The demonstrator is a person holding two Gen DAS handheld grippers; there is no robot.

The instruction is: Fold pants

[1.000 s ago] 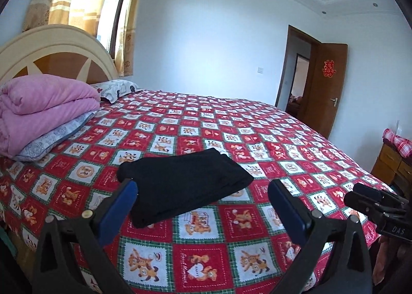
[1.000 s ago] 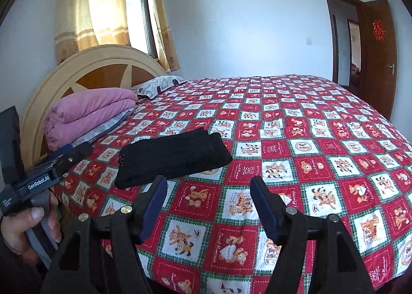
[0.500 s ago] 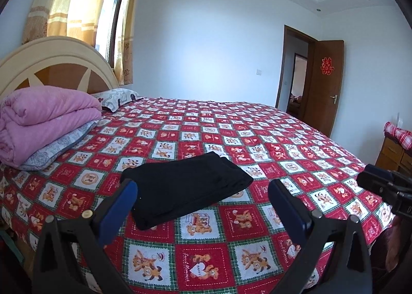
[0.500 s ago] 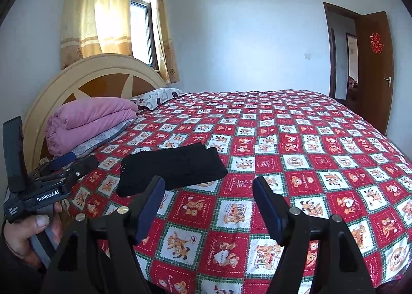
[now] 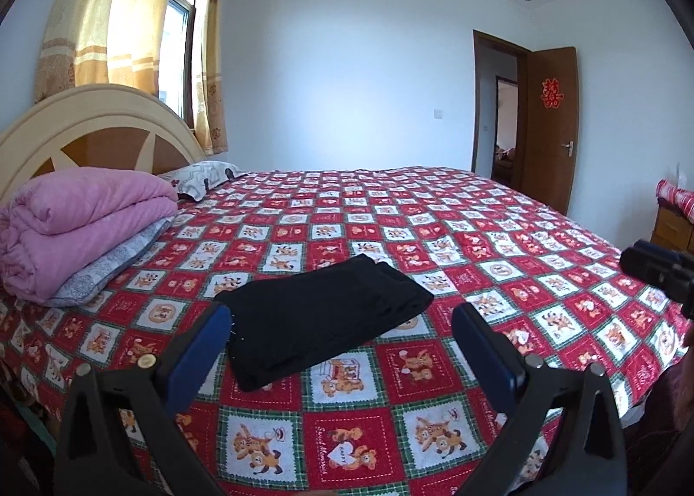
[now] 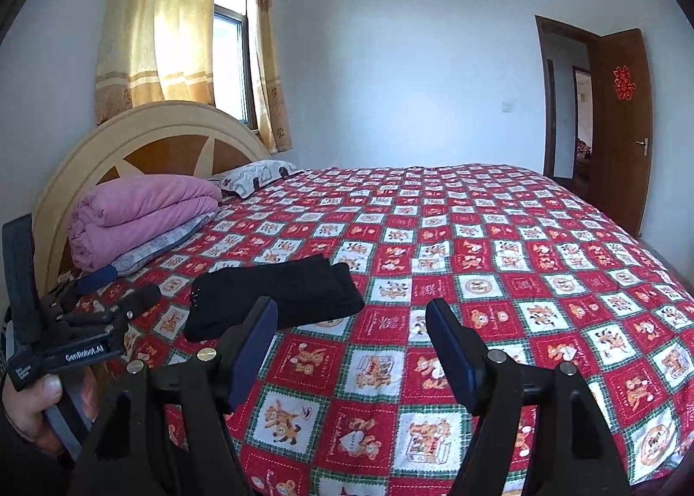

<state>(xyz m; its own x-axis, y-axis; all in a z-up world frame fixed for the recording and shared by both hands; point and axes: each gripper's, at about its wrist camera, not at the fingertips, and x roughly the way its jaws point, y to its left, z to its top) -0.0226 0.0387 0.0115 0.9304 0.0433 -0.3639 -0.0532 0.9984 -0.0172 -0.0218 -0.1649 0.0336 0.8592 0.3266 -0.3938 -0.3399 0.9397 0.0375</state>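
1. The bed (image 5: 499,244) fills most of both views. It is covered with a red, white and green checked spread printed with cartoon bears.
2. The headboard (image 6: 143,136) is a cream arch with brown panels, at the left end of the bed under a window with yellow curtains (image 6: 160,27).
3. The door (image 5: 551,123) is brown and stands open at the far right, with a red paper cutting on it.
4. A pink quilt (image 5: 78,227), folded thick, sits on a grey pillow at the head of the bed. A second patterned pillow (image 6: 256,177) lies just beyond it.
5. The pants (image 5: 321,313) are black and folded into a flat rectangular bundle. They lie on the spread near the bed's front edge, toward the headboard side, apart from both grippers.
6. The left gripper (image 5: 342,348) hangs above the front of the bed. Its blue-padded fingers stand wide apart with nothing between them, and its left finger overlaps the pants' near corner in the left wrist view.
7. The right gripper (image 6: 351,339) is likewise spread wide and empty, with only the spread seen between its fingers.
8. A hand (image 6: 30,413) at the lower left of the right wrist view holds the left gripper's handle.
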